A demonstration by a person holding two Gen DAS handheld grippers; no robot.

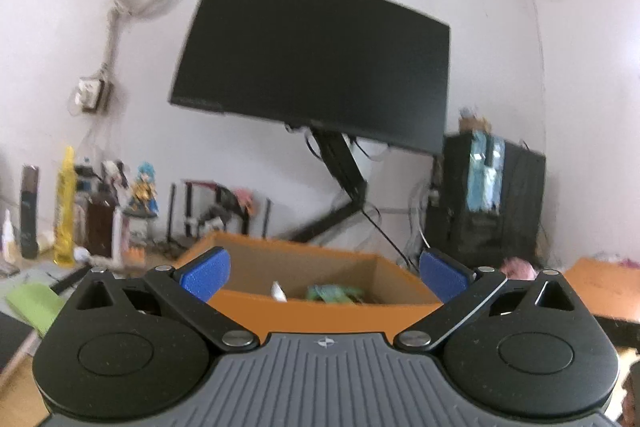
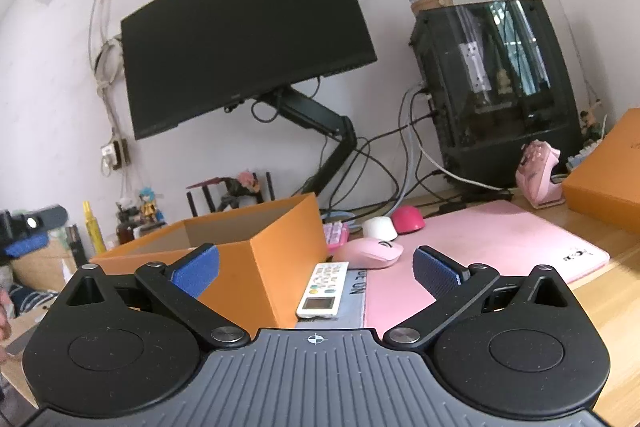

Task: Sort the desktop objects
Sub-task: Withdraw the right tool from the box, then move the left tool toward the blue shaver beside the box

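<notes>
The left claw (image 1: 324,275) gapes wide and empty above the open orange box (image 1: 320,315), which holds a few small items, while the right claw (image 2: 316,269), equally wide and empty, hangs over the tabletop (image 2: 600,307) beside that box (image 2: 256,259), near a white remote (image 2: 323,290) and pink mouse (image 2: 370,253).

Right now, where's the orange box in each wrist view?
Left wrist: orange box sits low centre, between the open fingers of the left gripper, inside visible.
Right wrist: box is lower left of centre, behind the left finger of the right gripper, beside the remote.
Shared landmark: monitor.
</notes>
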